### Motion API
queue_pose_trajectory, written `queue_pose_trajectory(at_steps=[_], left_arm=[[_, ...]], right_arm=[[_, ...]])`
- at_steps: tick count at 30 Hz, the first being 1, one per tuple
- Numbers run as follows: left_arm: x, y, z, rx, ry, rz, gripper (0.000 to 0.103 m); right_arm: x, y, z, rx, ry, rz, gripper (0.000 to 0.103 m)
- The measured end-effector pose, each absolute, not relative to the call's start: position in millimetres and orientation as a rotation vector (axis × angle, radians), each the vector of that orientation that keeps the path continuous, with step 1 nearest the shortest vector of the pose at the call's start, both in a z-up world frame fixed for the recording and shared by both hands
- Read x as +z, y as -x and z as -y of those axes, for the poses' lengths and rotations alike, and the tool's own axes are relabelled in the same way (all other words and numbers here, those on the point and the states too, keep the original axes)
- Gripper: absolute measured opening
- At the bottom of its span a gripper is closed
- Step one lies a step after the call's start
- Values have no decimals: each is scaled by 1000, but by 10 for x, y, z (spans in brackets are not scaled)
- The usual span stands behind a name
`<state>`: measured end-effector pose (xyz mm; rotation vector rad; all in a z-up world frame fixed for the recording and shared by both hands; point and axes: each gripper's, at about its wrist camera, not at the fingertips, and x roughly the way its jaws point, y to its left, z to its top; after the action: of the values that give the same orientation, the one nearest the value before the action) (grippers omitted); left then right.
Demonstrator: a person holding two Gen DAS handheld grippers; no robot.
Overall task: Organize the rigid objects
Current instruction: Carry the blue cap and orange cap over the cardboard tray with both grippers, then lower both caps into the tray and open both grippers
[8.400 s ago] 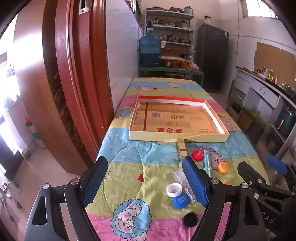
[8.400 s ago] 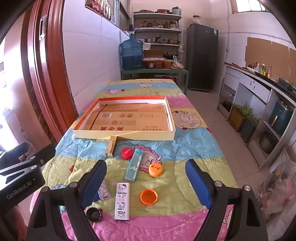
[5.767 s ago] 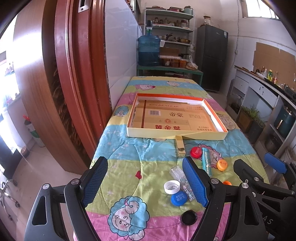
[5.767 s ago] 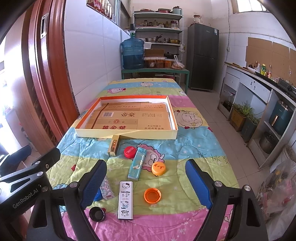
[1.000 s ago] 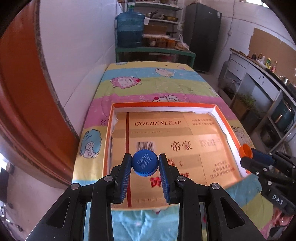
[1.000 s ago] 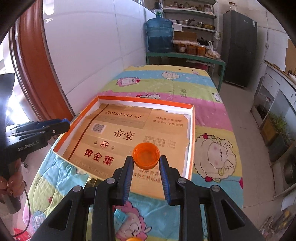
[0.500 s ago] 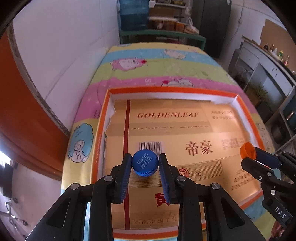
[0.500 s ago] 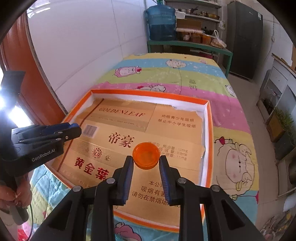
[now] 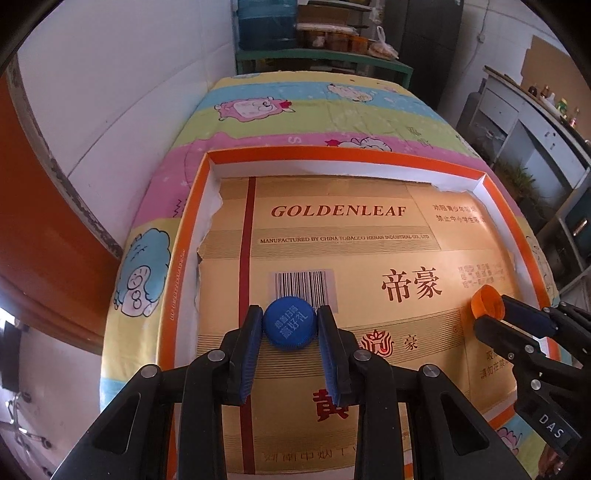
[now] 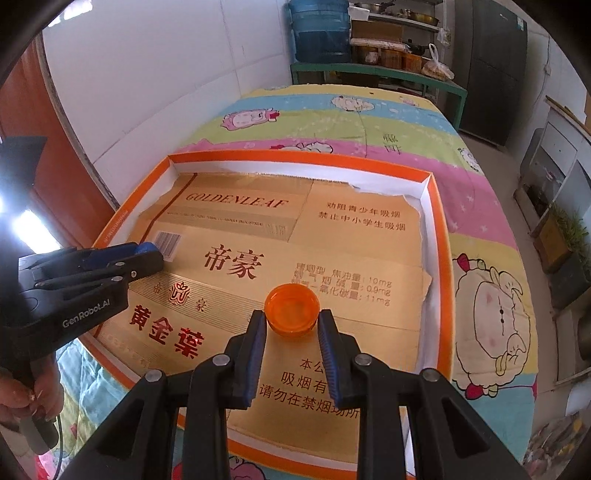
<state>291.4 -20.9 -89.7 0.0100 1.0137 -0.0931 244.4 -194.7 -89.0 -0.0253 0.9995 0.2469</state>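
Nearest to me, my left gripper (image 9: pixel 290 328) is pinching the blue cap (image 9: pixel 290 322) by its rim, printed top up, over the near-left part of the tray (image 9: pixel 177 258), just short of the barcode on the cardboard liner (image 9: pixel 369 258). My right gripper (image 10: pixel 291 321) is pinching the orange cap (image 10: pixel 291 308), hollow side up, over the right half of the same liner. I cannot tell whether either cap is touching the cardboard yet.

The risks as I judge them: both caps are held only by thin curved rims, so a slightly uneven release could flick one sideways or set it rolling on edge. The liner looks torn and slightly lifted along its left and far edges, so a cap dropped from height may bounce or slide toward the white tray wall. The two grippers share one tray, so I should keep them well apart as I open.

Compared with the view 8.4 seconds ago, a lot has changed: both grippers were spread wide and empty, hovering over the near end of the desk (image 10: pixel 332 122), and the caps lay loose on the patterned cloth short of the tray. Half a second ago both caps were already over the liner; the tray now fills more of both views.

Beyond, the far desk and the water jug (image 10: pixel 319 29) sit unchanged.
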Motion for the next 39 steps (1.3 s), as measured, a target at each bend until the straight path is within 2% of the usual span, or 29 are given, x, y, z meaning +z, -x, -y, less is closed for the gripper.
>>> queue_pose_trajectory(at_steps=[10, 14, 17, 19, 21, 26, 39], left_arm=[[-921, -2876, 192, -94, -7, -972, 31], [-928, -2861, 191, -118, -16, -961, 41], [-939, -2858, 217, -138, -46, -953, 49], [-946, -2850, 213, -148, -44, -948, 54], [-951, -2840, 201, -151, -36, -944, 57], [-984, -2771, 213, -187, -71, -917, 66], [-947, -2652, 229, -159, -104, -867, 66]], right_arm=[[-943, -2438, 1954, 241, 35, -995, 30], [-947, -2417, 1948, 243, 44, -982, 30], [-951, -2400, 1941, 251, 41, -972, 34], [-954, -2388, 1926, 261, 36, -969, 44], [-950, -2380, 1902, 261, 43, -967, 49], [-934, -2344, 1885, 247, 44, -960, 50], [-680, -2011, 1969, 203, -18, -871, 50]])
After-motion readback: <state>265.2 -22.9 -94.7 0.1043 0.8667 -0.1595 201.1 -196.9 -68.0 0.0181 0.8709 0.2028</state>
